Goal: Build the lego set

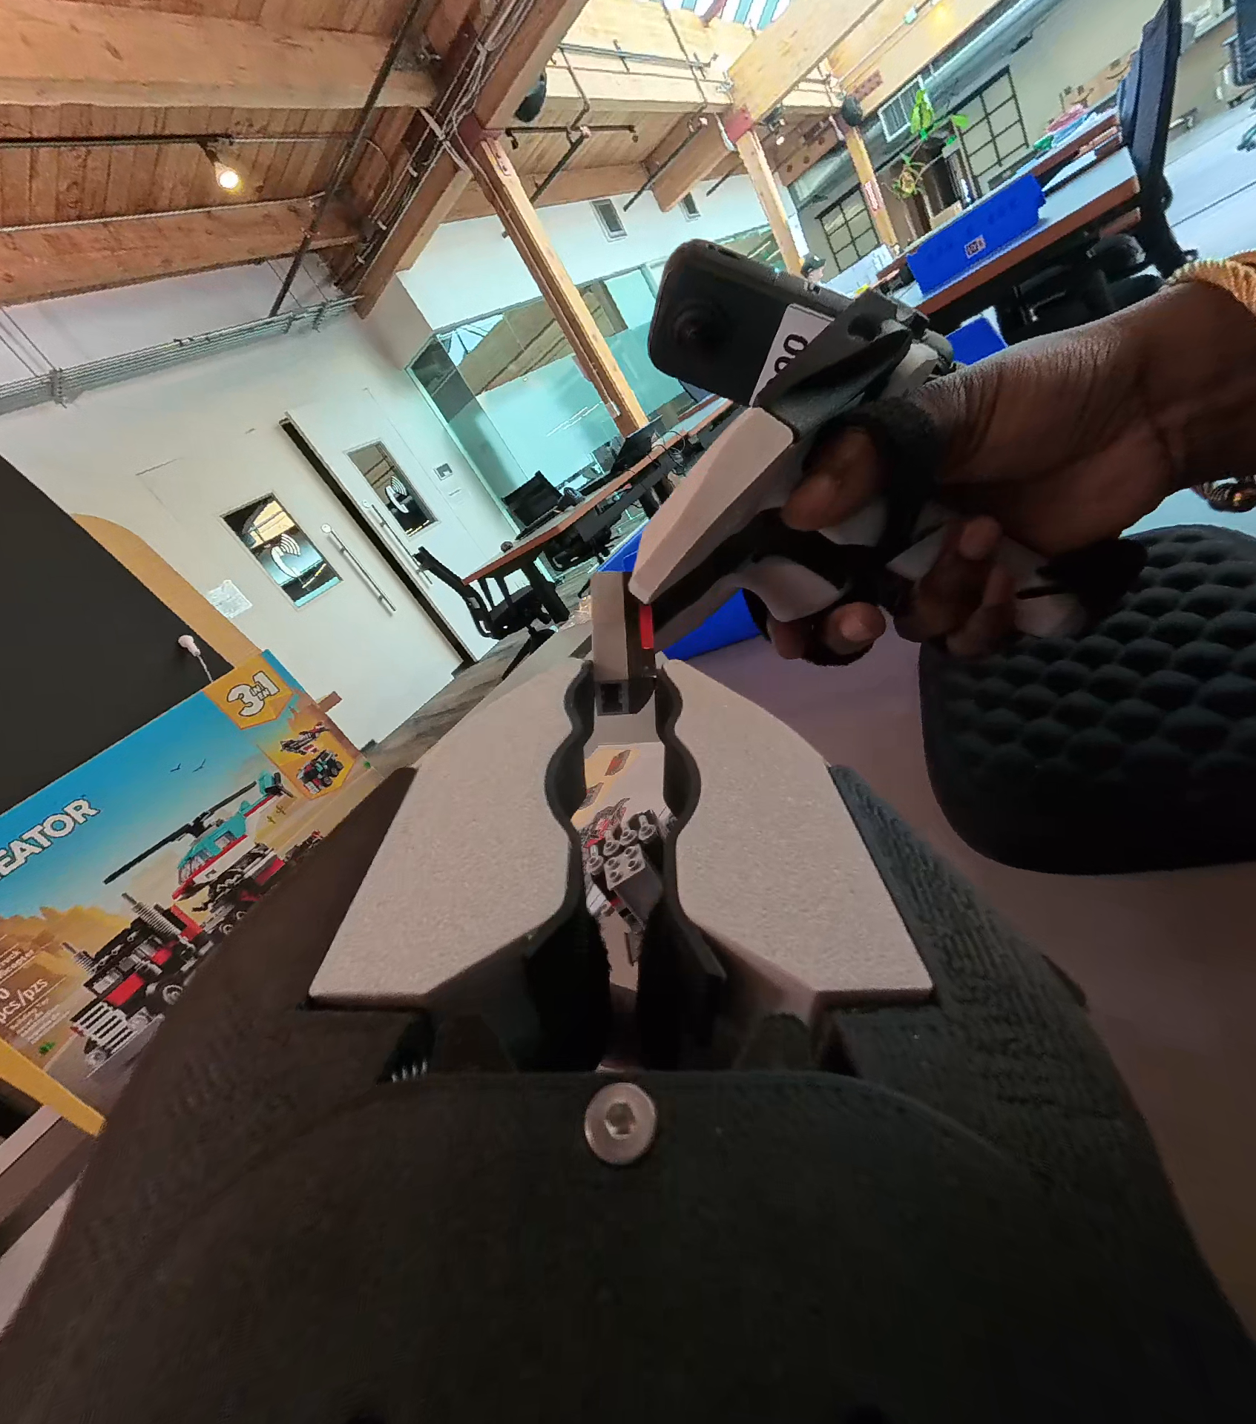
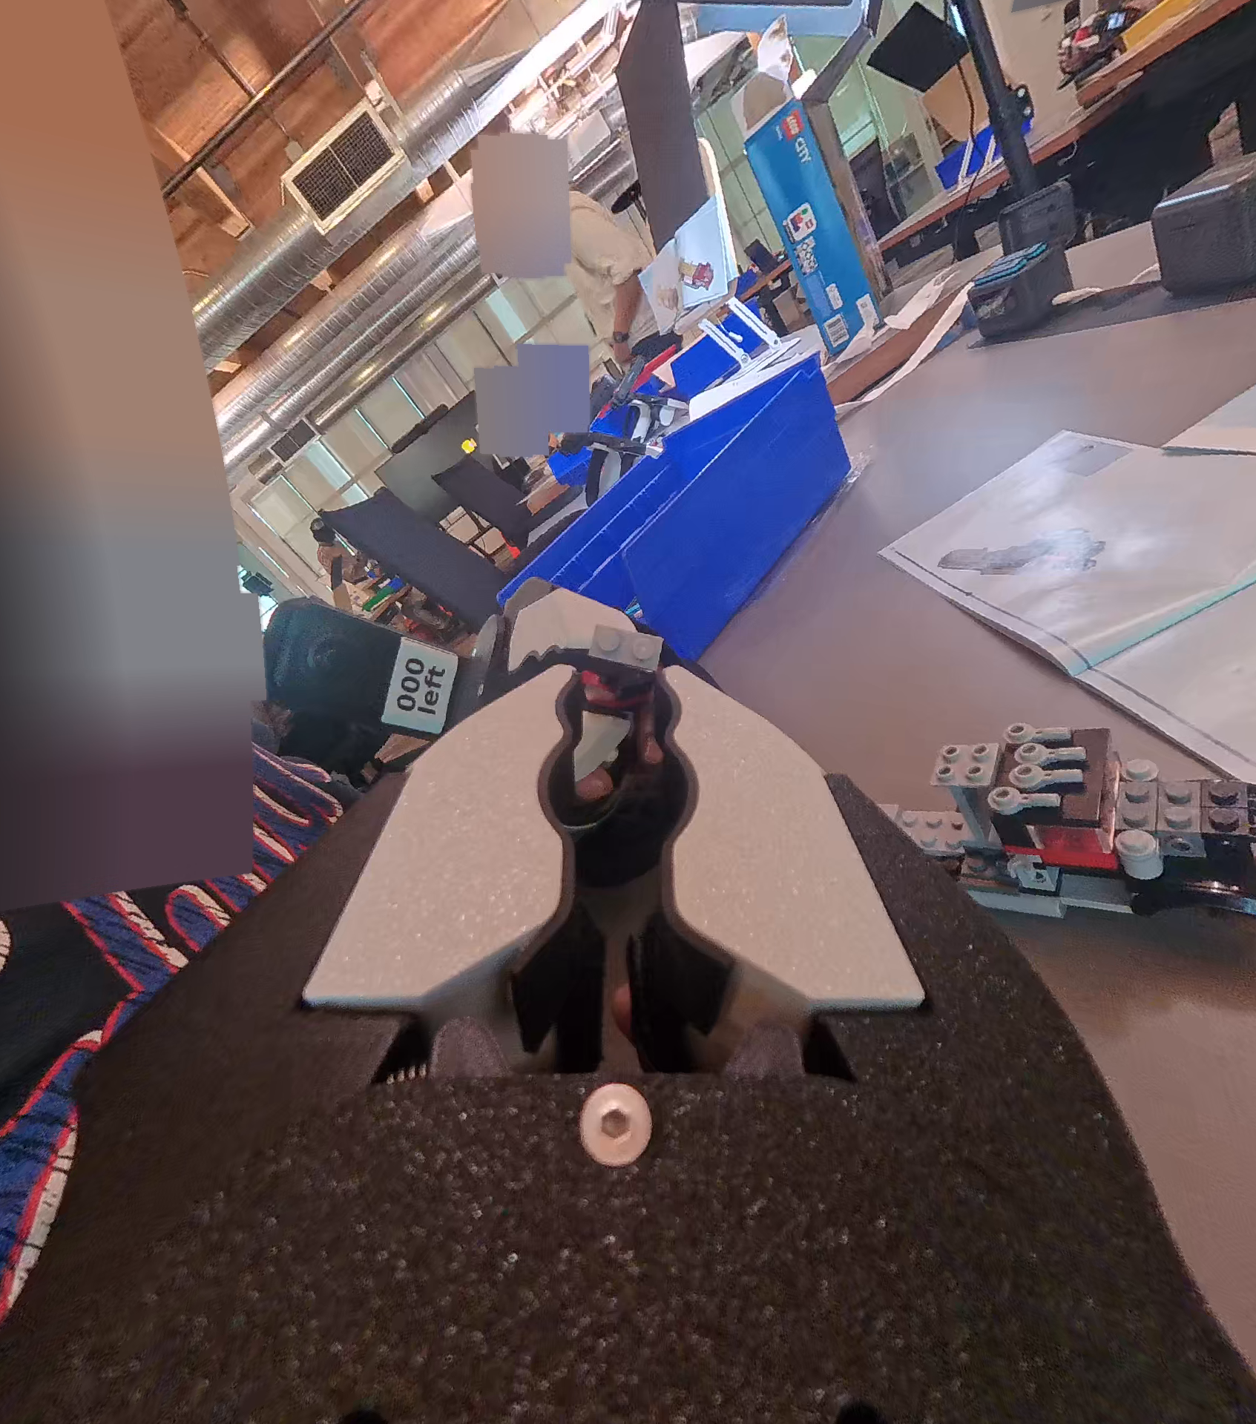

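Note:
My left gripper (image 1: 620, 678) and my right gripper (image 2: 617, 672) meet tip to tip in the air, both shut on one small lego sub-assembly. In the left wrist view it is a grey brick (image 1: 613, 655) with a red strip, and the right gripper (image 1: 640, 609) comes in from the right in a hand. In the right wrist view a grey two-stud plate (image 2: 628, 643) tops a red and black part between my fingers, with the left gripper (image 2: 555, 624) just behind. The part-built grey, red and black truck (image 2: 1118, 832) lies on the table to the right, also seen through the finger gap in the left wrist view (image 1: 621, 855).
The set's box (image 1: 108, 871) stands at left. An open instruction booklet (image 2: 1149, 578) lies beyond the truck on the grey table (image 2: 994, 401). A blue bin (image 2: 702, 524) sits behind the grippers. A black mesh cushion (image 1: 1149, 693) is at right. People stand in the background. My left and right fingertips are right by each other.

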